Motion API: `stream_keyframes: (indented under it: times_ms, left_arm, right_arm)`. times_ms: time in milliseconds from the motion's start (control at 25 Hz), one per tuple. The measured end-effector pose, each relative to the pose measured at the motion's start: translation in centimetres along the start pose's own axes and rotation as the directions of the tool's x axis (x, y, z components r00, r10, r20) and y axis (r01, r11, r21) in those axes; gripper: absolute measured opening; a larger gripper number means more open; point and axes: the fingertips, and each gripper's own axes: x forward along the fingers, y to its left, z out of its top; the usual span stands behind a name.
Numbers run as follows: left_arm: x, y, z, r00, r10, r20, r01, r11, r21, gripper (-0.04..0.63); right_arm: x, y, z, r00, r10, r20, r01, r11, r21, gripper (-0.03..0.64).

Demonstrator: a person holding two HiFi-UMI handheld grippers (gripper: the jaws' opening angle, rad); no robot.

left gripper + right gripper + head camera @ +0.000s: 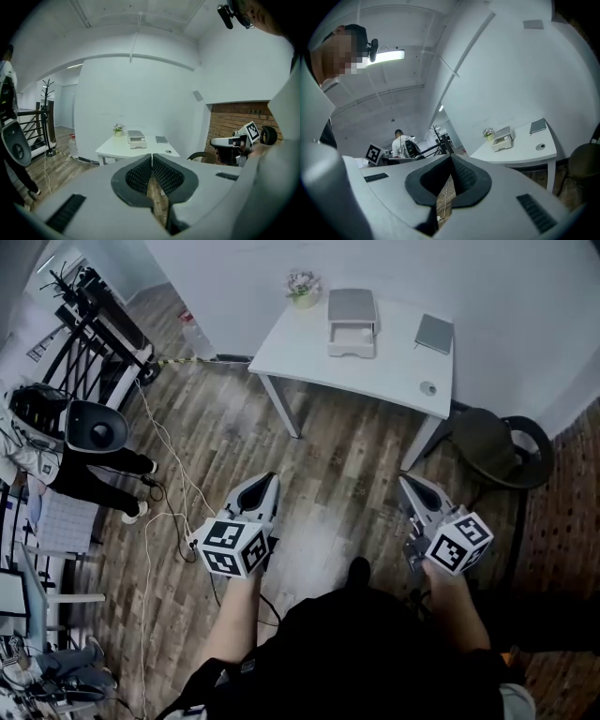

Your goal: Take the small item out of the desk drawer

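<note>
A small grey-and-white drawer unit (352, 322) stands at the back of the white desk (375, 371), far ahead of me; its lower drawer looks pulled out towards me, and whatever is inside is too small to make out. The unit also shows in the left gripper view (136, 137) and the right gripper view (502, 138). My left gripper (269, 482) and right gripper (405, 484) hover over the wooden floor well short of the desk. Both are shut, tips touching, with nothing between them. In their own views the jaws meet at the left gripper (151, 157) and the right gripper (451, 159).
On the desk are a flower pot (303, 287), a grey notebook (434, 333) and a small round disc (427, 388). A black chair (497, 446) stands right of the desk. A person (56, 460), cables (169, 484) and a black rack (94, 324) are at the left.
</note>
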Motion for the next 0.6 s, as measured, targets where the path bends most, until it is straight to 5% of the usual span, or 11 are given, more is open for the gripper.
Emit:
stream_keyframes:
  times_ms: [360, 600]
  left_arm:
    - [6.2, -1.7, 3.5, 0.998, -0.064, 0.014, 0.063, 0.995, 0.074, 0.017]
    - [11.6, 1.8, 3.9, 0.996, -0.090, 0.017, 0.090, 0.995, 0.035, 0.017]
  right_arm:
    - [-0.6, -6.0, 2.7, 0.996, -0.063, 0.055, 0.062, 0.998, 0.020, -0.005]
    - [2.7, -9.1, 3.1, 0.993, -0.116, 0.021, 0.116, 0.993, 0.016, -0.005]
